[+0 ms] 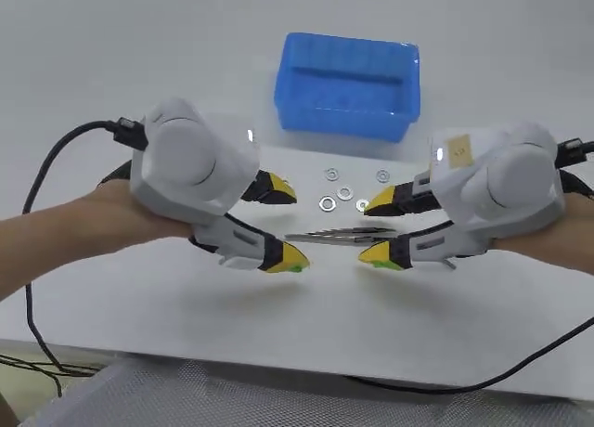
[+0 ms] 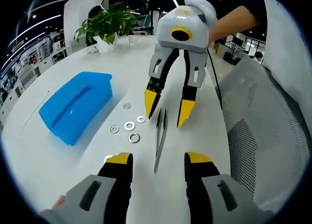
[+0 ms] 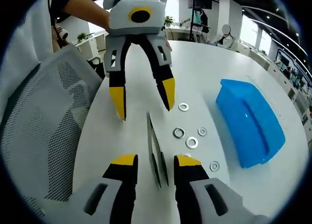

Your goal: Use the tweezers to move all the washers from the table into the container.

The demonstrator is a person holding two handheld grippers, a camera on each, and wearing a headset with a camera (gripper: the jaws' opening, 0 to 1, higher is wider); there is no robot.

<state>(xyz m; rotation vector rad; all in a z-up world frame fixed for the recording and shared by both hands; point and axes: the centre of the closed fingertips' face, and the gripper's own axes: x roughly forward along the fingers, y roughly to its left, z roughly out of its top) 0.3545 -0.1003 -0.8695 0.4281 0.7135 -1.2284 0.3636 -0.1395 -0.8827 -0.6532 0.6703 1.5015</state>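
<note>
Metal tweezers (image 1: 339,234) lie flat on the white table, between the two facing grippers. Several washers (image 1: 345,193) are scattered just beyond them, in front of the blue container (image 1: 348,84). My left gripper (image 1: 286,225) is open at the tweezers' left end and touches nothing. My right gripper (image 1: 376,229) is open at their right end. In the right gripper view the tweezers (image 3: 155,146) run between the open jaws of the right gripper (image 3: 156,161), ungripped. In the left gripper view the tweezers (image 2: 160,136) lie ahead of the open left gripper (image 2: 158,160), with washers (image 2: 129,125) to the left.
The table (image 1: 111,93) is a white desk whose front edge is close to me. A mesh chair (image 2: 263,136) stands at that edge. Black cables (image 1: 56,158) trail from both grippers. A potted plant (image 2: 109,24) stands at the table's far end.
</note>
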